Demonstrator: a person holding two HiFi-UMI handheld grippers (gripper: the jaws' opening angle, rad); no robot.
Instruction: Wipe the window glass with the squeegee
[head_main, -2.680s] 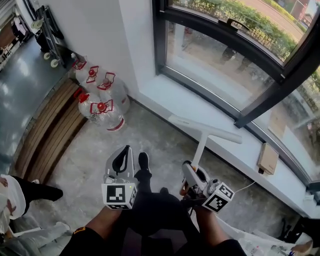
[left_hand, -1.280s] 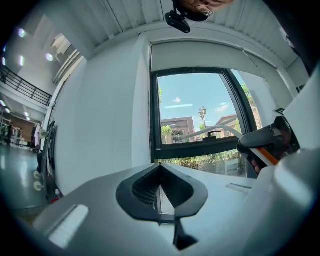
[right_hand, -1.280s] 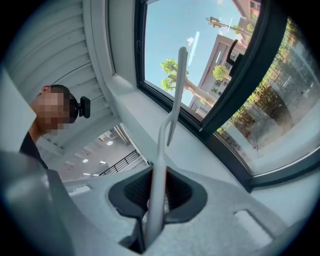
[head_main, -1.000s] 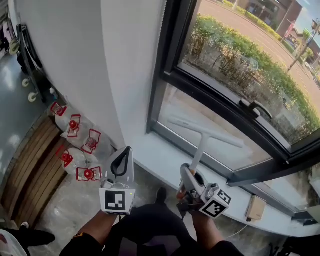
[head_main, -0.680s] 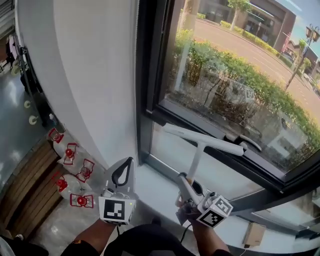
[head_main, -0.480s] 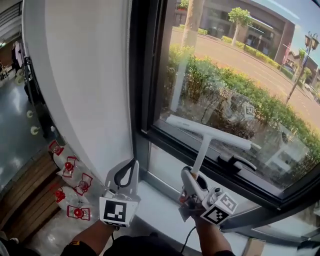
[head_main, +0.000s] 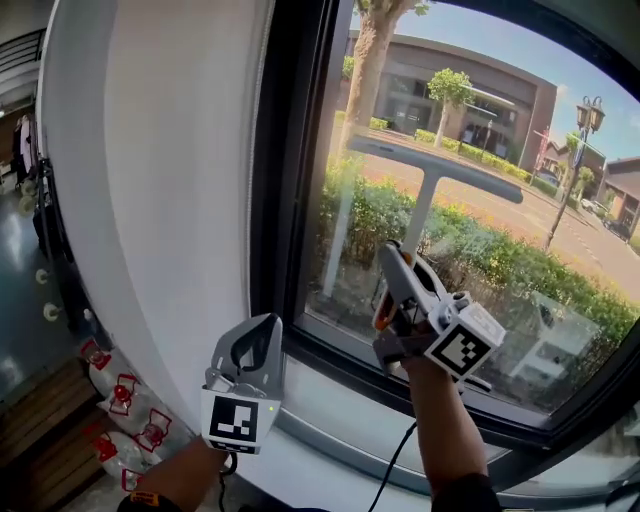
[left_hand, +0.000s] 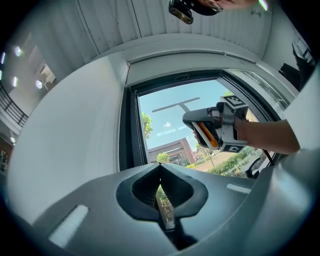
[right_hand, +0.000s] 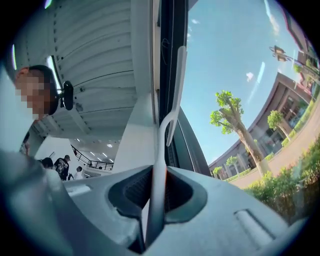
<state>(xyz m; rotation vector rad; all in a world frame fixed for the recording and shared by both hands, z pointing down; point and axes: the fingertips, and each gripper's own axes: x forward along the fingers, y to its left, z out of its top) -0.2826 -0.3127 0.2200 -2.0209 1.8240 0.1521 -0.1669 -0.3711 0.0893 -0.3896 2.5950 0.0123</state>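
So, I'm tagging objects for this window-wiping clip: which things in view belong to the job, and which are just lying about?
In the job:
- white T-shaped squeegee
- window glass
- right gripper, jaws shut on the squeegee's handle

Just about:
- clear plastic water jugs with red caps, low by the wall
- left gripper, jaws shut, empty
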